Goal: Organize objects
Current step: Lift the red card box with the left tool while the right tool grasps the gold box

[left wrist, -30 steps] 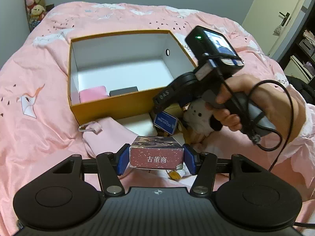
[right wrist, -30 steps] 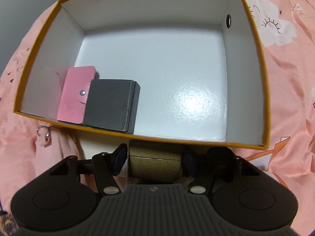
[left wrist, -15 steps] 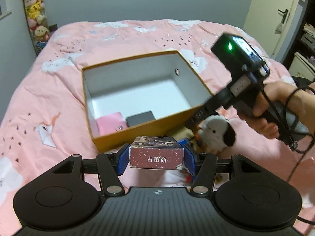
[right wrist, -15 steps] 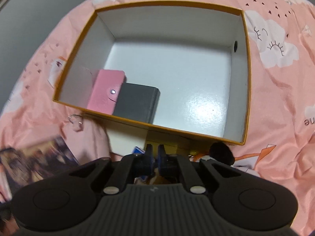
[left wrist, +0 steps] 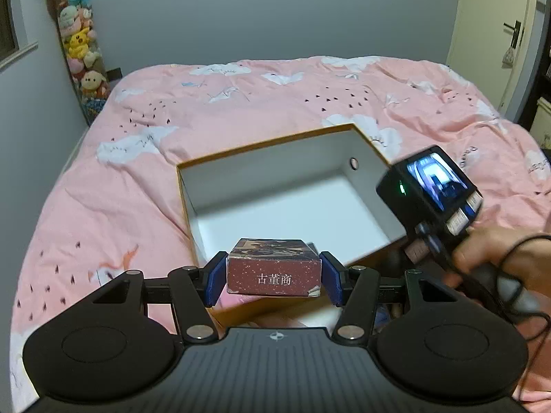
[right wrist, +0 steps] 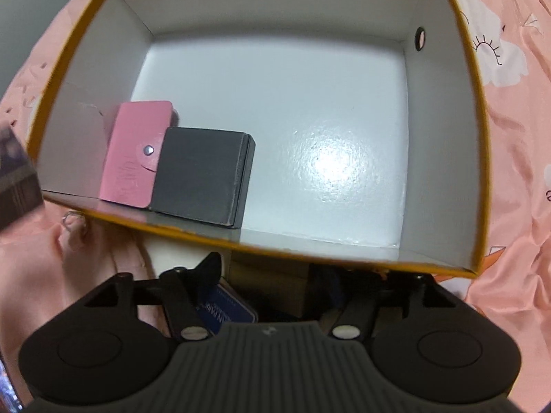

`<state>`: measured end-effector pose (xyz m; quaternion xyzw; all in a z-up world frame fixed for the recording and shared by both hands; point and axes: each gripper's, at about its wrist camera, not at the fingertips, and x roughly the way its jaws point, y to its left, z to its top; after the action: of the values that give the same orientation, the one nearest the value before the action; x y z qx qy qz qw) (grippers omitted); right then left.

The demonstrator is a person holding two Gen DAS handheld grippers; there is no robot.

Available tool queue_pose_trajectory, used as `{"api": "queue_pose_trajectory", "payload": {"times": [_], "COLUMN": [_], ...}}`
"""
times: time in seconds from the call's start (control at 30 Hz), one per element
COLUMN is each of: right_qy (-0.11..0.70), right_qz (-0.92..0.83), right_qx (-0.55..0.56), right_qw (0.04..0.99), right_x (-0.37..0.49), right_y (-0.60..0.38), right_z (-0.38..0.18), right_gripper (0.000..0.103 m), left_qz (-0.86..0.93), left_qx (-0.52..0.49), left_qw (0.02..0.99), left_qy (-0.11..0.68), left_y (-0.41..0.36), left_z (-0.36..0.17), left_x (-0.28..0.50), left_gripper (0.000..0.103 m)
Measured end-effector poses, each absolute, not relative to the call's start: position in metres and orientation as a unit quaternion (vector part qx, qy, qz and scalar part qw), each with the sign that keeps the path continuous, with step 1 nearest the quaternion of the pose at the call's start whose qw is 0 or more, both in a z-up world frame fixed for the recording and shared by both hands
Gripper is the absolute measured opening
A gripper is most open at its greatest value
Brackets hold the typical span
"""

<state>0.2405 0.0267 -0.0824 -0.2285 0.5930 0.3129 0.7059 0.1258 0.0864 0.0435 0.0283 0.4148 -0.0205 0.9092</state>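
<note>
My left gripper (left wrist: 273,277) is shut on a dark red card box (left wrist: 273,265) with white characters, held in the air in front of the orange storage box (left wrist: 265,148). That storage box (right wrist: 193,237) holds a pink snap wallet (right wrist: 134,158) and a dark grey box (right wrist: 203,175) in its near left corner. My right gripper (right wrist: 272,275) points down just outside the front wall. Its jaws are opening, with a tan box (right wrist: 272,285) between the fingers and a gap at the left pad. A blue box (right wrist: 227,306) lies beside it.
The storage box sits on a pink duvet (left wrist: 137,179). A pink pouch with a metal ring (right wrist: 75,227) and a white box (right wrist: 179,254) lie before its front wall. Plush toys (left wrist: 79,44) stand by the left wall. A door (left wrist: 499,17) is at the right.
My left gripper rose and tilted up with the card box. The right gripper held the tan box, pulled up and shut empty, then dropped back with its jaws apart around that box.
</note>
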Motion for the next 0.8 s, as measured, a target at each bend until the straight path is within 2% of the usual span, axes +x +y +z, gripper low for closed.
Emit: {"api": "queue_pose_trajectory", "payload": {"times": [0.17,0.4,0.8], "right_qy": [0.591,0.586,0.573], "right_qz": [0.295,0.306,0.375], "right_qx": [-0.258,-0.263,-0.256], "right_qw": [0.705,0.702,0.682], "right_x": [0.238,0.237,0.232], "right_y": [0.035,0.031,0.01], "right_z": [-0.098,-0.092,-0.013], "right_gripper": [0.07,0.067,0.067], "left_qz": [-0.01,0.003,0.047], "left_qx": [0.035,0.029,0.052], "left_qw": [0.91,0.91,0.897], "left_qy": [0.413,0.414,0.436], "left_y": [0.097,0.107,0.104], "left_z": [0.031,0.01,-0.032], "left_x": [0.155,0.2,0.253], "left_gripper": [0.065,0.065,0.065]}}
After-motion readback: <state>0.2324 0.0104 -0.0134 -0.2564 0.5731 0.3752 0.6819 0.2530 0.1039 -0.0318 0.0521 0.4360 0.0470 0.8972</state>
